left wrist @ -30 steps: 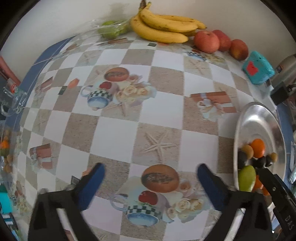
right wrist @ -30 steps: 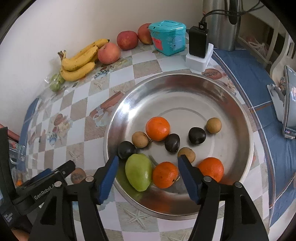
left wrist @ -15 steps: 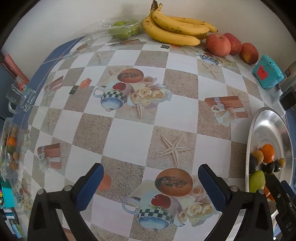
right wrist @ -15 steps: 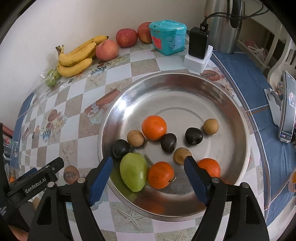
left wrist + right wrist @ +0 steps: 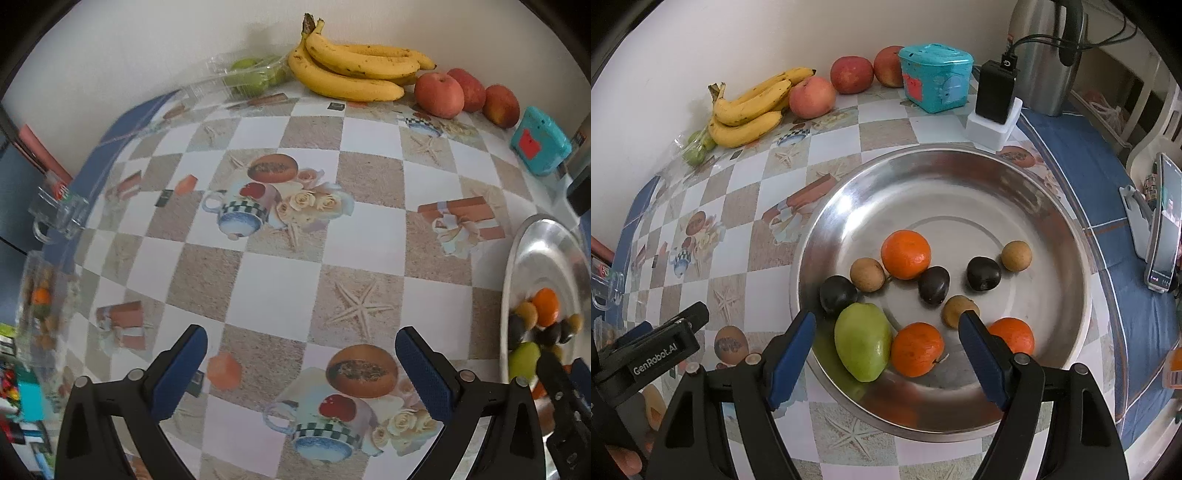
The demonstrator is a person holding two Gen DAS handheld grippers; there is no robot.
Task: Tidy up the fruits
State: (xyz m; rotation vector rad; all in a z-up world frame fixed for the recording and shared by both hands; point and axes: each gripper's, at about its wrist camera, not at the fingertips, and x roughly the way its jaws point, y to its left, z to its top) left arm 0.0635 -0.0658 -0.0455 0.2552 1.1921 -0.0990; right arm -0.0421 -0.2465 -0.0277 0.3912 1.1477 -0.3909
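Note:
A steel tray [image 5: 960, 173] holds a green mango [image 5: 862, 341], three oranges [image 5: 905, 254], dark plums [image 5: 934, 285] and small brown fruits [image 5: 867, 274]. My right gripper [image 5: 888, 328] is open and empty, hovering over the tray's near side above the mango and an orange [image 5: 916, 349]. My left gripper [image 5: 301, 347] is open and empty above the checkered tablecloth, left of the tray [image 5: 535, 254]. A banana bunch [image 5: 351, 72] and three red apples [image 5: 439, 94] lie by the far wall.
A clear pack of green fruit [image 5: 251, 72] sits left of the bananas. A teal box [image 5: 934, 75], a charger on a white block [image 5: 995, 103] and a steel flask [image 5: 1045, 55] stand behind the tray. A glass mug [image 5: 59, 212] is at the left edge, a phone [image 5: 1163, 225] on the right.
My left gripper has drawn back and turned left, so the tray has slid toward the right edge of its view. My right gripper has drawn back a little over the tray. Both stay open.

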